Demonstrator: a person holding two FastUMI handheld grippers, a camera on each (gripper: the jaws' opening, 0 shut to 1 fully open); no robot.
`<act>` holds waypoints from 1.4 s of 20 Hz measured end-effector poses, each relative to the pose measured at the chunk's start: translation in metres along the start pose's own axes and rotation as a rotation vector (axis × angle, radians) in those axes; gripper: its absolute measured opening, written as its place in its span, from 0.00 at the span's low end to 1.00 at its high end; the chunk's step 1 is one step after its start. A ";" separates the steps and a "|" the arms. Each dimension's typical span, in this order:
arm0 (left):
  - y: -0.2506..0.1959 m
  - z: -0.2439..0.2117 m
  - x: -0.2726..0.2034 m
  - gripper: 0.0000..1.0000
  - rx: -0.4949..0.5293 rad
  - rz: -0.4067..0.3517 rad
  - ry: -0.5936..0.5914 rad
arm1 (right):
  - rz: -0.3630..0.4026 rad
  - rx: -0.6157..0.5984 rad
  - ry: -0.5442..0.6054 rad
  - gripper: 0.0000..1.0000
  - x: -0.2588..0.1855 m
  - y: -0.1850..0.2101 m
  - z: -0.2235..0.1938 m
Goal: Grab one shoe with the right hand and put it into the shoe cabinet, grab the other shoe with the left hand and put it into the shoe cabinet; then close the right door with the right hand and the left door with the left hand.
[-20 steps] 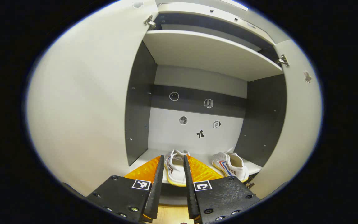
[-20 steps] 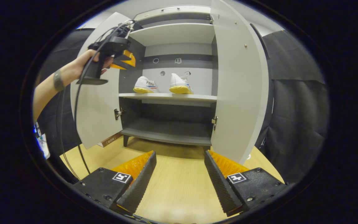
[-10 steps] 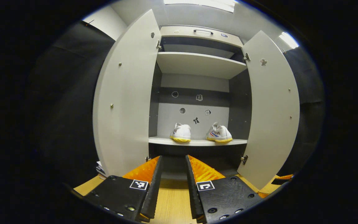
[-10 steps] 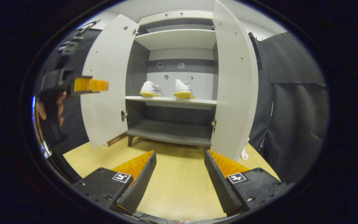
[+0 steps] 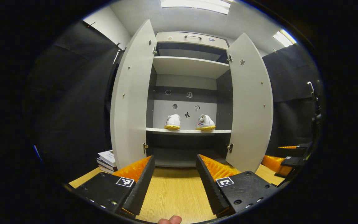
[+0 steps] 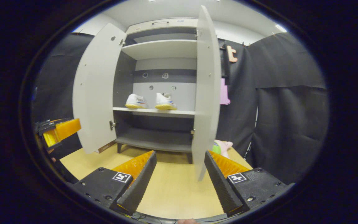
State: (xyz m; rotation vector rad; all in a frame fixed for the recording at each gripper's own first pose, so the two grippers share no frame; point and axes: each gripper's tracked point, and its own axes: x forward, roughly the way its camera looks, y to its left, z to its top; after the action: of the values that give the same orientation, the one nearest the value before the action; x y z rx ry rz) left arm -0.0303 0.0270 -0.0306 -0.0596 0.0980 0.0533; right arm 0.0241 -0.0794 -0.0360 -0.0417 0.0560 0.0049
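Shoes: both sit side by side on the middle shelf (image 5: 188,131) of the shoe cabinet (image 5: 191,37), left shoe (image 5: 173,121) and right shoe (image 5: 205,123), so I judge the placing done and the door step in hand. Both doors stand open. My right tongs (image 6: 179,174) are released, empty, with the right door (image 6: 206,93) edge-on at 12 o'clock just ahead. My left tongs (image 5: 174,175) are also released and empty, the left door (image 5: 132,99) at 11 o'clock. Next move: bring the right tongs against the right door's outer face and swing it shut, then the left.
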 end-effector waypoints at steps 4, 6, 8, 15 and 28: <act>0.011 -0.004 -0.001 0.86 -0.009 0.023 0.009 | -0.161 0.012 -0.069 0.99 0.006 -0.084 0.050; 0.012 -0.009 -0.003 0.87 0.002 0.017 0.021 | -0.238 0.017 -0.091 0.99 0.017 -0.127 0.081; 0.010 -0.010 -0.004 0.87 0.011 0.009 0.023 | -0.283 0.016 -0.138 0.99 0.029 -0.156 0.114; 0.001 -0.019 -0.007 0.87 0.044 -0.014 0.032 | -0.258 0.027 -0.166 0.98 0.086 -0.163 0.178; 0.008 -0.039 -0.001 0.87 0.027 -0.008 0.088 | -0.199 0.033 -0.159 0.94 0.086 -0.107 0.179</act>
State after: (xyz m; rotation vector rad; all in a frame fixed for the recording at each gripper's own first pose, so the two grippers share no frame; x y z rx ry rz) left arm -0.0352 0.0321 -0.0701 -0.0354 0.1867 0.0416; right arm 0.1208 -0.1782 0.1420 -0.0138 -0.1074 -0.1916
